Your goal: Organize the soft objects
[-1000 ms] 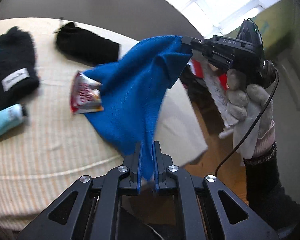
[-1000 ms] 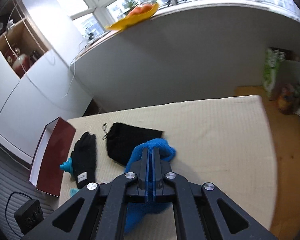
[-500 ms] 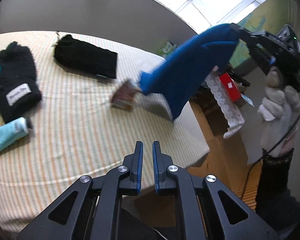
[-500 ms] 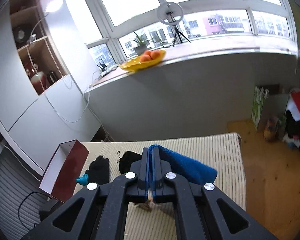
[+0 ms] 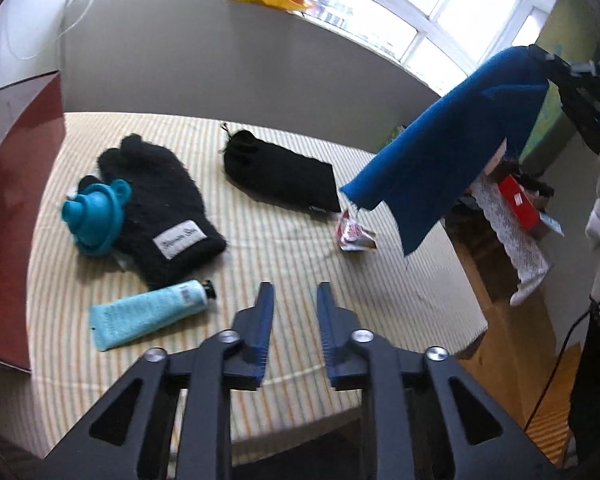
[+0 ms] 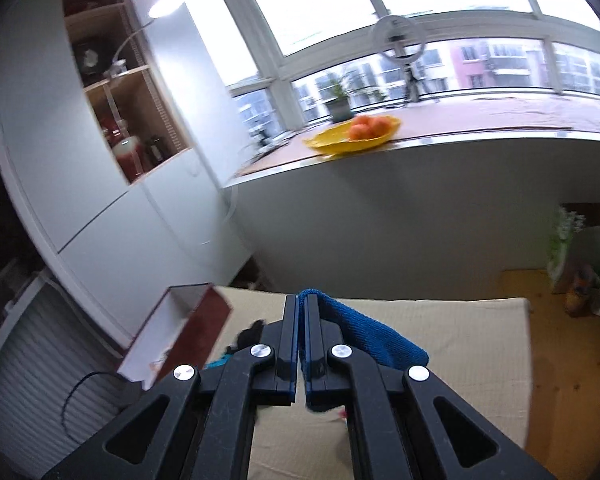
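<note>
My right gripper [image 6: 301, 304] is shut on a blue cloth [image 6: 374, 340] and holds it high above the striped table; the cloth [image 5: 452, 152] hangs from that gripper [image 5: 540, 56] at the upper right of the left wrist view. My left gripper [image 5: 294, 292] is open and empty over the table's near edge. On the table lie a black fuzzy mitten [image 5: 160, 204] and a black pouch [image 5: 284, 176].
A teal funnel-shaped item [image 5: 96, 216] rests against the mitten. A light-blue tube [image 5: 148, 314] and a red snack packet [image 5: 354, 234] lie on the table [image 5: 260, 240]. A dark red open box [image 5: 16, 184] stands at the left. The floor drops off at the right.
My left gripper let go of the blue cloth and opened. My right gripper lifted the cloth up and away to the right. The snack packet stays on the table.
</note>
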A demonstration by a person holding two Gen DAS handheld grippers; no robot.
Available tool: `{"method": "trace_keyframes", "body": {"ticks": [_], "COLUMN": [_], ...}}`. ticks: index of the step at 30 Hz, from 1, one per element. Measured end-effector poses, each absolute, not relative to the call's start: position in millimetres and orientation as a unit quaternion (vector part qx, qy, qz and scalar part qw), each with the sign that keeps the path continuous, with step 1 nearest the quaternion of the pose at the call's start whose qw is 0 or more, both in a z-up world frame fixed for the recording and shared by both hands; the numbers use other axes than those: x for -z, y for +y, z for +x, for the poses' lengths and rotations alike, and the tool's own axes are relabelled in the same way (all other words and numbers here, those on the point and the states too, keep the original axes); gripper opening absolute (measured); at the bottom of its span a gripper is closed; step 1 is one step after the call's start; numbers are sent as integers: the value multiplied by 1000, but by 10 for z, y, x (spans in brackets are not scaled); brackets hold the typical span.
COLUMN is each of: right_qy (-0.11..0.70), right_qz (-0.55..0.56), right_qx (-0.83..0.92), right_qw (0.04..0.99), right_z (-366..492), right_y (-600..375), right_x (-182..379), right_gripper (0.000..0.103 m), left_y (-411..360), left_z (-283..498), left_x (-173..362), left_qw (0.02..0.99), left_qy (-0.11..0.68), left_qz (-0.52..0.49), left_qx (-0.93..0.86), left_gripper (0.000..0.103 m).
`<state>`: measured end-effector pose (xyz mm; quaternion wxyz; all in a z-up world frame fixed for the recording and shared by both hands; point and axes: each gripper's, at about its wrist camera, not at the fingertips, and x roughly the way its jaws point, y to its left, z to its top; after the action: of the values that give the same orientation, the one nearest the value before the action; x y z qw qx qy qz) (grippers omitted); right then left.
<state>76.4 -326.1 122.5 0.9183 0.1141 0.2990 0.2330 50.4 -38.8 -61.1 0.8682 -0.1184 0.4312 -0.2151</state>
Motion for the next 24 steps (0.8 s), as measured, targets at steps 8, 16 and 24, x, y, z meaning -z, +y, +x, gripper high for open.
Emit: {"method": "trace_keyframes", "body": {"ticks": [8, 16, 24], "right_qy": [335, 451, 507], "right_qz": [151, 177, 145], "right_qx": [-287, -211, -168], "right_qw": [885, 849, 833], "right_z": [653, 649, 605], "right_y": [-3084, -3382, -3591], "right_x": [-956, 335, 1029], "right_gripper": [2, 2, 9], "left_y": [-314, -852, -1247], "left_z": [493, 690, 788], "left_x": [567, 931, 1214], "left_qw": [874, 842, 831], "left_qy": [419, 469, 498], "left_qz": [-113, -55, -3], "left_qx": [217, 260, 249], "left_gripper": [54, 62, 62]}}
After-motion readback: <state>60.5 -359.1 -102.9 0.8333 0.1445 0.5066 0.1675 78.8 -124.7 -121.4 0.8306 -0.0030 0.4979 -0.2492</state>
